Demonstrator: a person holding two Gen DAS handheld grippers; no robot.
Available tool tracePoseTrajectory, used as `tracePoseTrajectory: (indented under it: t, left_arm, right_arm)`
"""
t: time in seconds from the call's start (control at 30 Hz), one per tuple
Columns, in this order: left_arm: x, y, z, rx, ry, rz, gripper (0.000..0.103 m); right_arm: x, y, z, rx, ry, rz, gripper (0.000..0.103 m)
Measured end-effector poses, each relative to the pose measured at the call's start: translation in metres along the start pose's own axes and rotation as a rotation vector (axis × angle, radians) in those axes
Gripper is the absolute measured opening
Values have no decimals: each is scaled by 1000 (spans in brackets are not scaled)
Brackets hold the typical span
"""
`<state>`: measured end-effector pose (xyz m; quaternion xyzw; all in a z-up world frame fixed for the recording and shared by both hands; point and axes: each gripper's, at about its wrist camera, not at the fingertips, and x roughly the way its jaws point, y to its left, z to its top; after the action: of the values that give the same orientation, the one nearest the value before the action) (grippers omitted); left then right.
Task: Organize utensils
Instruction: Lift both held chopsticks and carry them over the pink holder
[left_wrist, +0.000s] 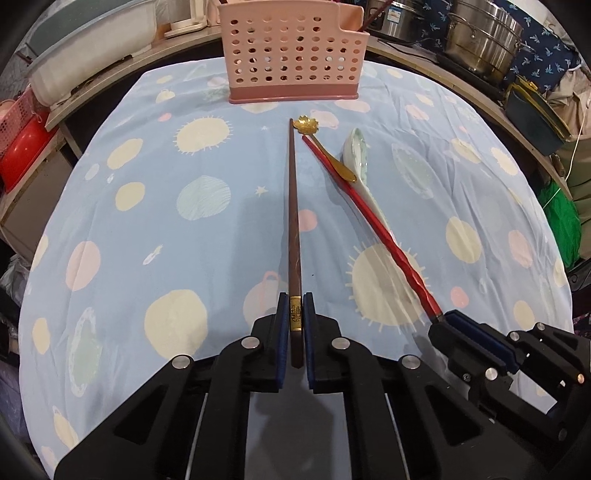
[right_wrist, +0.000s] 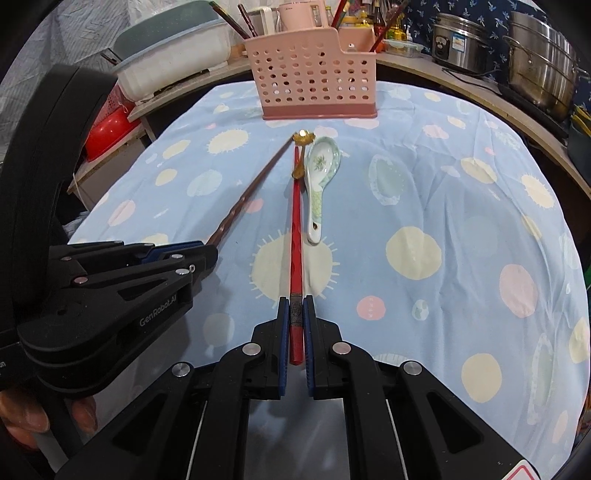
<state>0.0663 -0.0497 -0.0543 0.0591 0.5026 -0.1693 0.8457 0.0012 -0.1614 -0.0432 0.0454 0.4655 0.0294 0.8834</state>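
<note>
Right now we see two black plastic grippers with blue pads, each clamped on the thick end of one chopstick. Our left gripper (left_wrist: 295, 314) has its pads pressed on a dark brown wooden chopstick (left_wrist: 293, 206) with a gold band; our right gripper (right_wrist: 296, 314) pinches a glossy red chopstick (right_wrist: 296, 229) with a twisted, patterned grip. Both sticks lie on a soft blue tablecloth (left_wrist: 147, 221) printed with pale suns and planets, their tips pointing toward a pink perforated plastic holder (left_wrist: 291, 55). Two spoons lie beside the red stick: one small gold, flower-shaped spoon (right_wrist: 301, 147) and one glazed ceramic soup spoon (right_wrist: 319, 173). White lettering on the left gripper reads "GenRobot.AI".
</note>
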Motion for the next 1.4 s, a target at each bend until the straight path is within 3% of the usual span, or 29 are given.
tracePoseTrajectory:
  t: [0.4,0.87,1.13,1.4]
  left_arm:
    - [-67,11,15,-34,-110,8,7]
    - [-138,11,65,-45,-280,12,7]
    - [-152,6,91,-29,-335,15,7]
    - [-149,6,119,-16,-342,9,7]
  right_arm:
    - [-61,6,27,6,-155,27,7]
    - [-129,-2,87,13,-362,40,7]
    - [-135,-8,108,23,-405,43,7]
    - [-138,-17,137,39,-442,56,7]
